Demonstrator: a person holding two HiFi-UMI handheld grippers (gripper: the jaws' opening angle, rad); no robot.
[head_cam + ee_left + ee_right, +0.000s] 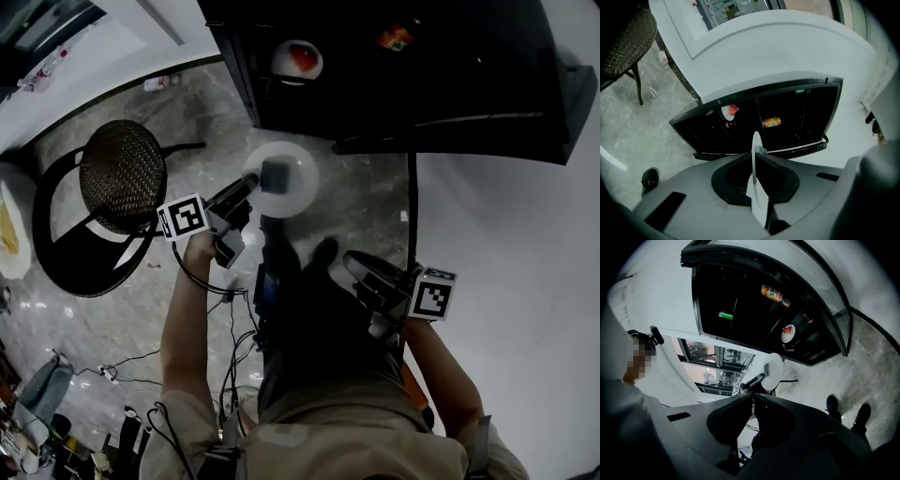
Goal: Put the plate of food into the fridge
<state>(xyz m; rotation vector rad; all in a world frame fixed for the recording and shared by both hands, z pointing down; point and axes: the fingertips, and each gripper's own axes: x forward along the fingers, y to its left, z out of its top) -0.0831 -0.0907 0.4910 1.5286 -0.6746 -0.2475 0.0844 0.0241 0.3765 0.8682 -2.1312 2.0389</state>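
Note:
My left gripper (pixel 272 176) is shut on the rim of a white plate (pixel 292 180), held just in front of the open fridge (pixel 469 84); no food shows on that plate. In the left gripper view the plate (pixel 756 187) stands edge-on between the jaws (pixel 757 154). Inside the dark fridge sits another plate with red food (pixel 298 59) (pixel 729 111), and an orange can (pixel 771 123) lies to its right. My right gripper (pixel 352 264) hangs lower right, shut and empty (pixel 752 397); its view shows the held plate (pixel 774 369) and the fridge's plate (pixel 788 333).
A round wicker chair (pixel 122 173) stands on the marble floor to the left. Cables (pixel 232 323) trail by the person's legs. A white surface (pixel 516 244) lies right of the fridge opening. The person's shoes (pixel 832 405) show on the floor.

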